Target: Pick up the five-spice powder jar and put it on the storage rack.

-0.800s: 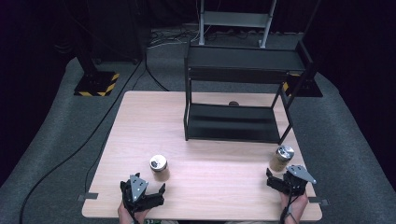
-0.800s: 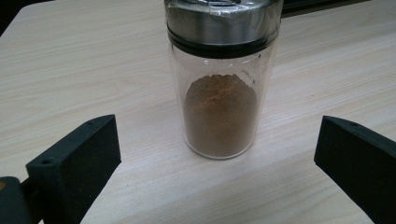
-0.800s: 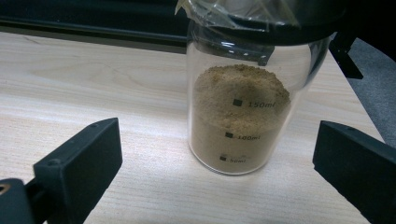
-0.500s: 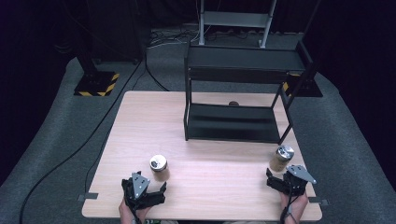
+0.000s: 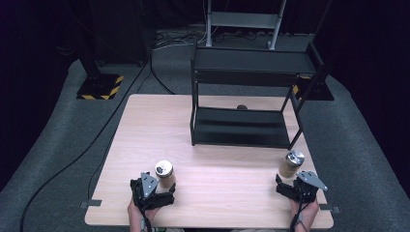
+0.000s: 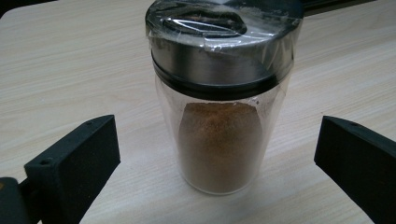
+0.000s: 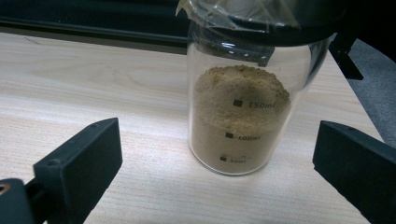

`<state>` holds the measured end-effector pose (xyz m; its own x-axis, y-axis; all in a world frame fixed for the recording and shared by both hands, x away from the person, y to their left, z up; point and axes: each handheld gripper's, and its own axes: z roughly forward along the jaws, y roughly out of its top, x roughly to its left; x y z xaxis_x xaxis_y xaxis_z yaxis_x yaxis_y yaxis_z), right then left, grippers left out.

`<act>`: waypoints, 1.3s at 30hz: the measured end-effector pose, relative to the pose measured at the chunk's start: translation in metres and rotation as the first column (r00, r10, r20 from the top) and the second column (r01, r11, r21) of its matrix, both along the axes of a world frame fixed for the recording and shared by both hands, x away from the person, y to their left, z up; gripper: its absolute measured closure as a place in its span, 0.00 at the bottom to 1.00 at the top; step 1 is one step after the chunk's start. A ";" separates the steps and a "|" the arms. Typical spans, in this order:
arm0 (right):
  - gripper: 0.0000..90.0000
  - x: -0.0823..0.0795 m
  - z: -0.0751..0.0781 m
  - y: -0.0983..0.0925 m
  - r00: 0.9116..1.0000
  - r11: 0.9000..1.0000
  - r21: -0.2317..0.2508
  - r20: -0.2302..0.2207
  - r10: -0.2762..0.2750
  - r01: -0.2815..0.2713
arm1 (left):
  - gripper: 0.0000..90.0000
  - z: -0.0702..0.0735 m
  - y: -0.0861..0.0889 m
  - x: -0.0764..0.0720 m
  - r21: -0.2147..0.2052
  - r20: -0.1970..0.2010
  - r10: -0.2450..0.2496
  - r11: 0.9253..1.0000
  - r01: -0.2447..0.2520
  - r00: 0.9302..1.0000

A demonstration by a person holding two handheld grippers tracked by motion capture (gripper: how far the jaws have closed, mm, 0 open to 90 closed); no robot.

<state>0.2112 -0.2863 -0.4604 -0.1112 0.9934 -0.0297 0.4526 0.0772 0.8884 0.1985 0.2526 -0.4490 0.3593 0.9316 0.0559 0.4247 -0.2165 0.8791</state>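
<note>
Glass spice jars stand upright near the table's (image 5: pixel 217 159) front edge, one before each gripper: the left jar (image 6: pixel 219 107) holds reddish-brown powder, the right jar (image 7: pixel 243 107) paler powder. Both look rigid, smooth, likely slippery and breakable, fairly light; gripping the glass body below the metal lid seems safest. Left gripper (image 5: pixel 162 192) and right gripper (image 5: pixel 289 186) rest low, level, jaws spread wide, touching nothing.

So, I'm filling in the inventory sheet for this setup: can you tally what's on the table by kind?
Spice jars with metal lids: 2, left jar, darker brown powder, and right jar, paler powder
Black two-tier racks: 1, rack
Small dark round things behind the rack, too small to tell: 1
Total on the table: 4
</note>
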 end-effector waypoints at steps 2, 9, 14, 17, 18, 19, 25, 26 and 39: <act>0.00 0.000 0.000 0.000 1.000 1.000 -0.001 0.000 0.000 0.000 | 0.00 0.000 0.000 0.003 -0.002 -0.007 -0.006 1.000 0.006 1.000; 0.00 0.000 0.000 0.000 1.000 1.000 -0.002 0.000 0.000 0.000 | 0.00 -0.001 -0.002 0.010 -0.006 -0.011 -0.012 1.000 0.012 1.000; 0.00 0.000 0.000 0.000 1.000 1.000 -0.001 0.001 0.000 0.000 | 0.00 -0.001 -0.004 0.015 0.001 -0.016 -0.018 1.000 0.018 1.000; 0.00 0.000 0.000 0.000 1.000 1.000 -0.002 0.000 0.001 -0.001 | 0.00 -0.001 -0.004 0.018 -0.002 -0.022 -0.021 1.000 0.021 1.000; 0.00 0.000 0.000 0.000 1.000 1.000 -0.003 0.000 0.001 -0.001 | 0.00 -0.002 -0.004 0.018 -0.004 -0.022 -0.021 1.000 0.021 1.000; 0.00 0.000 0.000 0.000 1.000 1.000 -0.002 0.000 0.001 -0.001 | 0.00 -0.002 -0.005 0.019 -0.005 -0.020 -0.018 1.000 0.018 1.000; 0.00 0.000 0.000 0.000 1.000 1.000 -0.001 0.000 0.001 -0.001 | 0.04 -0.005 -0.008 0.021 -0.007 -0.019 0.001 1.000 -0.001 1.000; 0.00 0.000 0.000 0.000 1.000 1.000 -0.001 0.000 0.000 0.000 | 0.07 -0.006 -0.004 0.022 -0.022 -0.022 -0.012 1.000 0.012 1.000; 0.00 0.000 0.000 0.000 1.000 1.000 -0.002 -0.001 0.001 -0.001 | 0.24 -0.011 -0.004 0.026 -0.037 -0.036 -0.010 0.999 0.009 0.999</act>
